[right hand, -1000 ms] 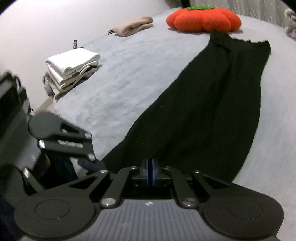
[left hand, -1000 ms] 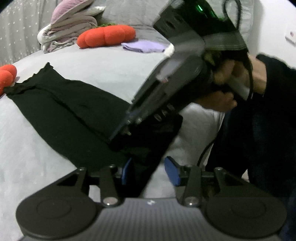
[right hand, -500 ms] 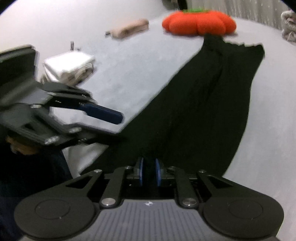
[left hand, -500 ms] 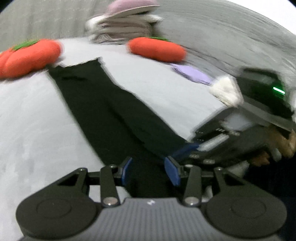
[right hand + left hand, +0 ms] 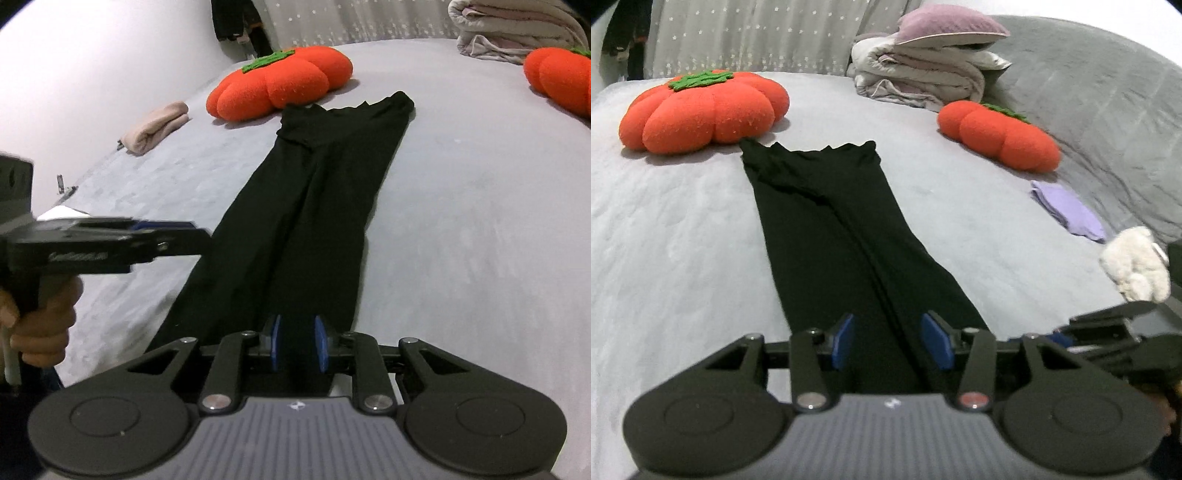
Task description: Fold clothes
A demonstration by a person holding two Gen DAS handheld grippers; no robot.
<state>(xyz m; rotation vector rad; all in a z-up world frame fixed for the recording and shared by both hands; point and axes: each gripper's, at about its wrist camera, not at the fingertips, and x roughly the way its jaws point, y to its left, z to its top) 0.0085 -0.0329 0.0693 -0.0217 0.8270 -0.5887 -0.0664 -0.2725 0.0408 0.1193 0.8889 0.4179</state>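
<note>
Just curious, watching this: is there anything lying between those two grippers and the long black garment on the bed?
Nothing visible. The black garment runs straight up to both the left gripper and the right gripper, its near end showing between their parted pads. The pumpkin cushion only touches its far end, on the grey bed.

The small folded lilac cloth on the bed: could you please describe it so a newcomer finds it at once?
On the grey bed, look right of the long black garment, just nearer than the smaller orange pumpkin cushion. The small folded lilac cloth lies there, flat and pale purple, unlike the fluffy white thing nearby.
</note>
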